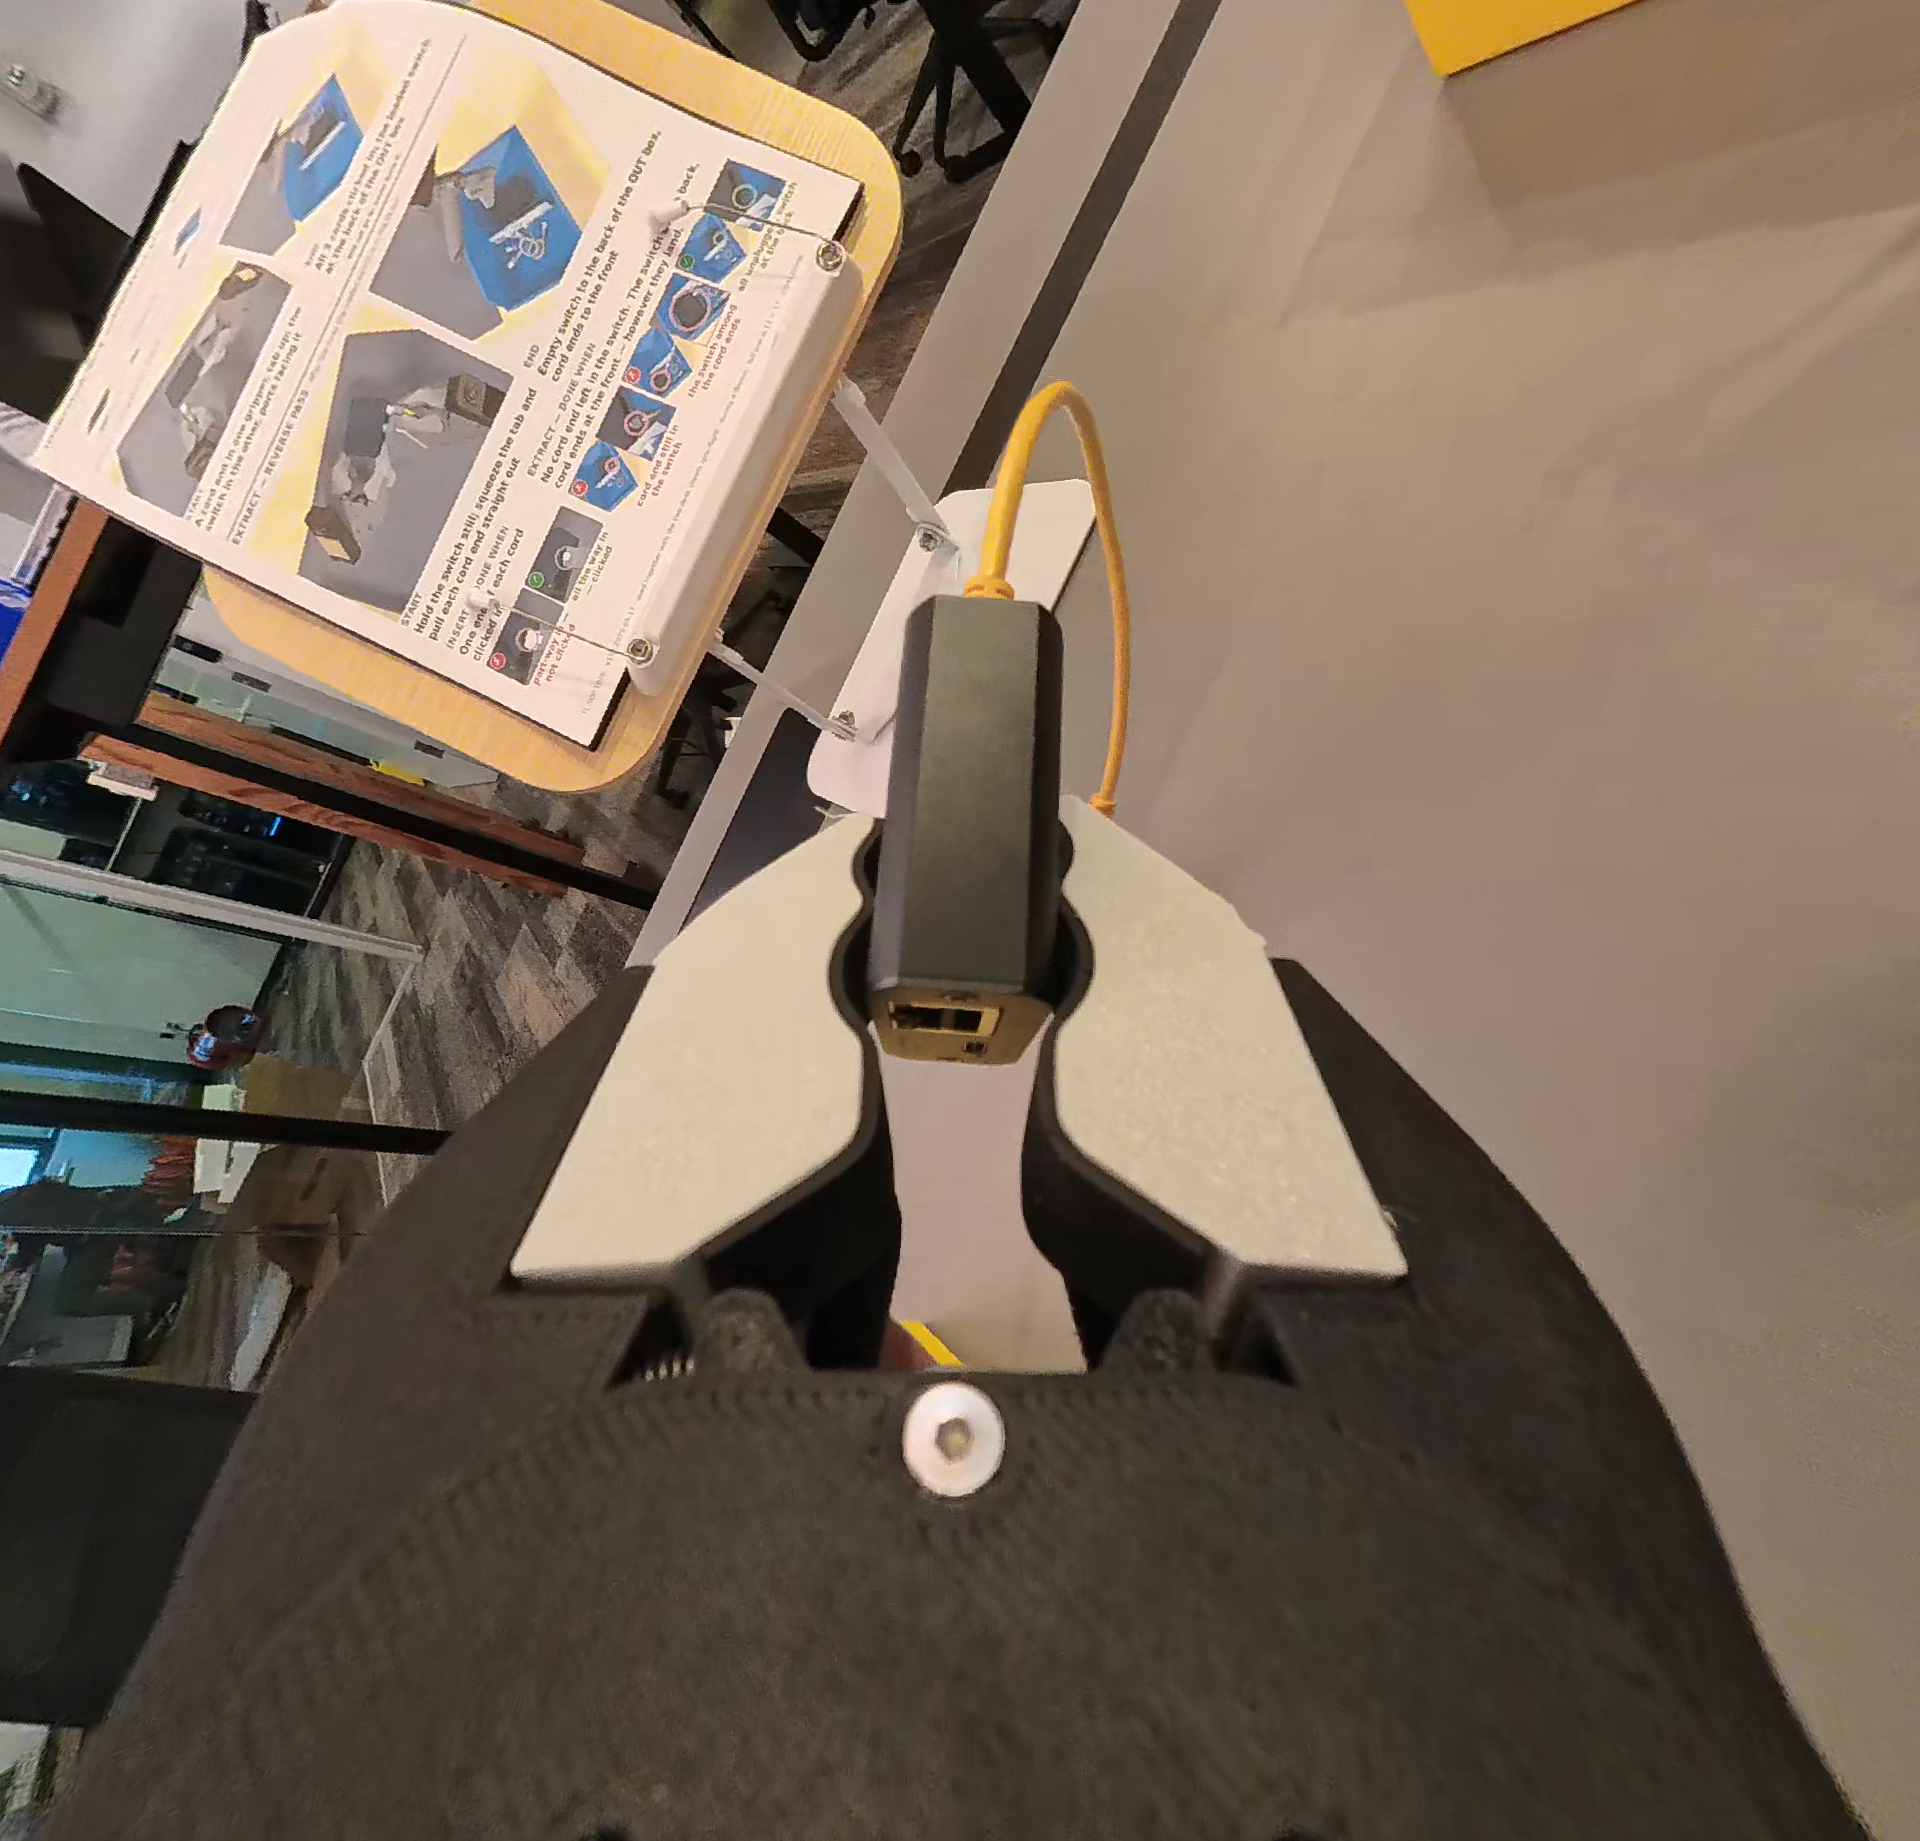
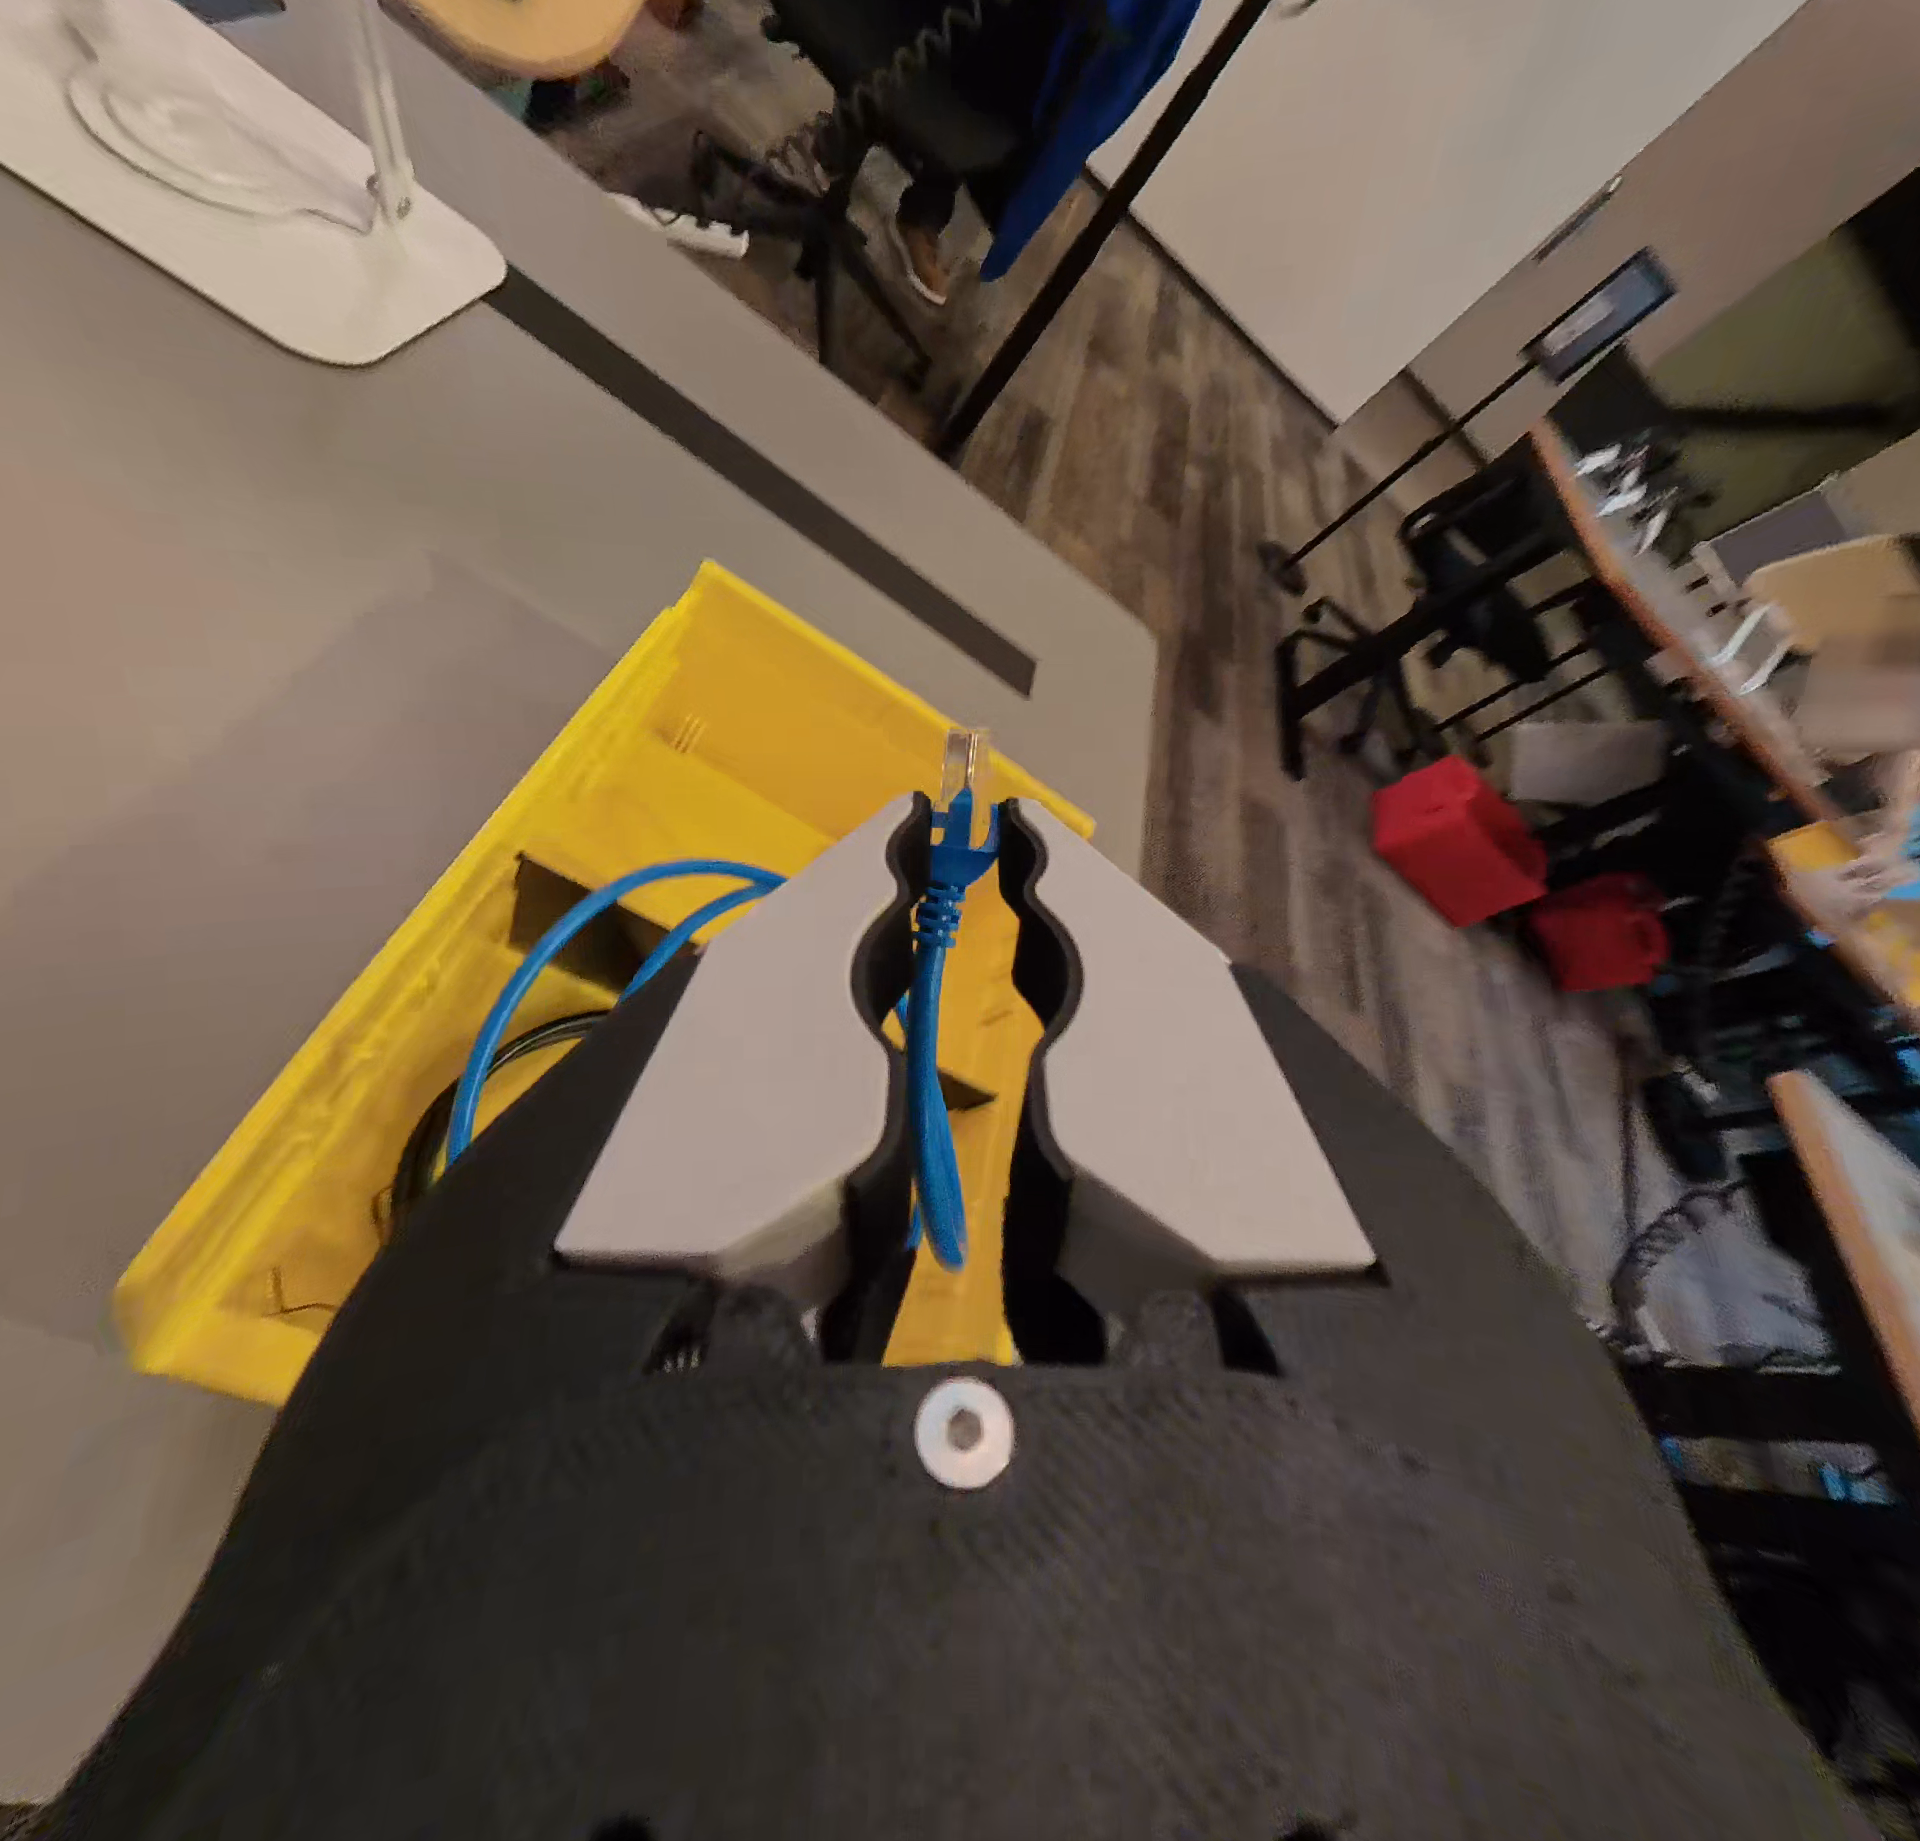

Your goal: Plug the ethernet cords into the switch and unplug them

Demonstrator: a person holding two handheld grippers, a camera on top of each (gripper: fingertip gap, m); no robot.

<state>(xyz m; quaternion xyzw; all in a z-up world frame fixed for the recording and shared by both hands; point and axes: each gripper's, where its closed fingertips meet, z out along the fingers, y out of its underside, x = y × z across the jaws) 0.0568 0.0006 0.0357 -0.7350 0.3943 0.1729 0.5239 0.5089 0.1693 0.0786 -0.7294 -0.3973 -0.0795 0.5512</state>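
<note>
The left gripper [image 1: 966, 856] clamps the boxy matte-black switch [image 1: 966, 794]; the right gripper [image 2: 961, 815] pinches the glossy blue cord [image 2: 935, 970], clear plug at twelve o'clock.

Black grippers [image 1: 966, 918] — grey fingers [image 1: 748, 1095] (white screw [image 1: 953, 1443])

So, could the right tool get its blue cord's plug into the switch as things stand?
Probably yes: the right tool grips the blue cord with its clear plug protruding, and the switch in the left tool shows a free port. Neither view shows both.
</note>
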